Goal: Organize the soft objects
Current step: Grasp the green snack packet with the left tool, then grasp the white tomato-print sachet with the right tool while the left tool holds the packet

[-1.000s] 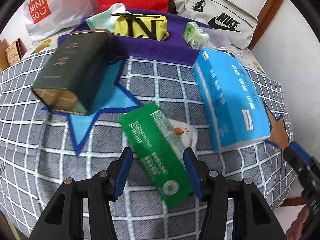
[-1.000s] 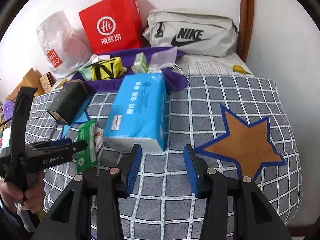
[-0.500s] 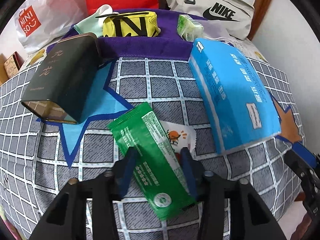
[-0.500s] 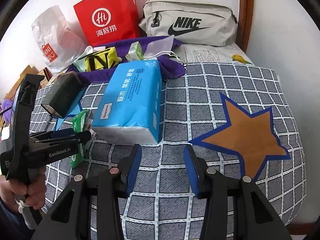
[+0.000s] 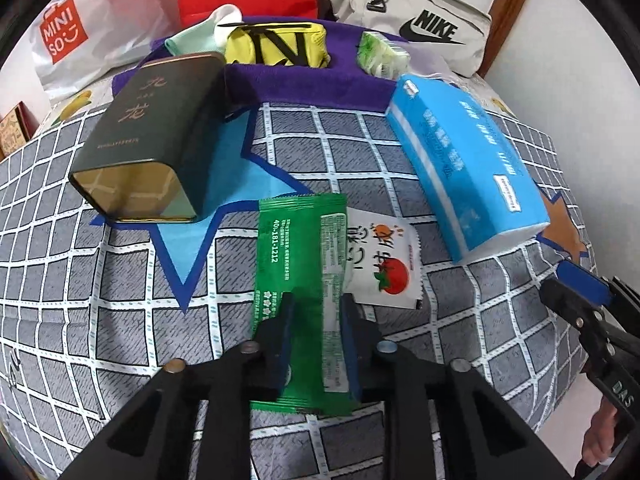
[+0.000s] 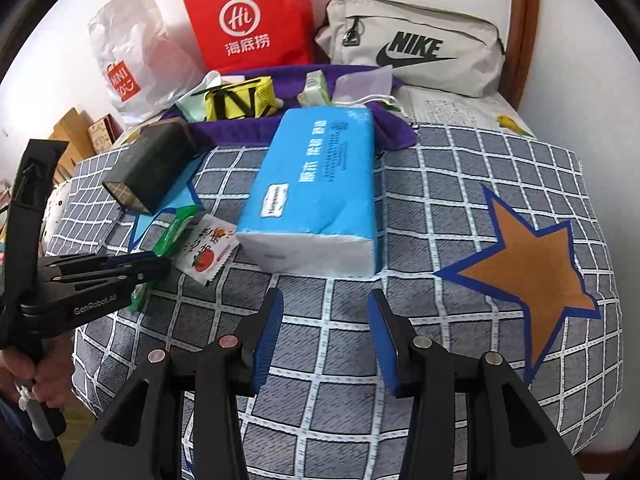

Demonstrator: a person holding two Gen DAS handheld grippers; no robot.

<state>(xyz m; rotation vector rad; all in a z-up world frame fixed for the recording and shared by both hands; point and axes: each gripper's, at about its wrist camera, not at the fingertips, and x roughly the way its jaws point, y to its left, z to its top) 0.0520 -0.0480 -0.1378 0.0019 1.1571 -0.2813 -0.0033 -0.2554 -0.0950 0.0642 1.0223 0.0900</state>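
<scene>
On checked bedspread (image 5: 120,320): left gripper (image 5: 316,320) clamped on green sachet (image 5: 300,264), white tomato-print sachet (image 5: 384,260) just beside. Right gripper (image 6: 326,320) jaws wide, nothing between, near blue tissue pack (image 6: 320,188). Dark tin (image 5: 152,132) on blue star.

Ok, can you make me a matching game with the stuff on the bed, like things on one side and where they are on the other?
Things:
1. green packet
2. dark tin
3. yellow pouch
4. blue tissue pack

Places:
A. on the purple cloth
B. lying on the light blue star
C. between the left gripper fingers
D. just ahead of the open right gripper

Pairs: 1-C, 2-B, 3-A, 4-D
</scene>
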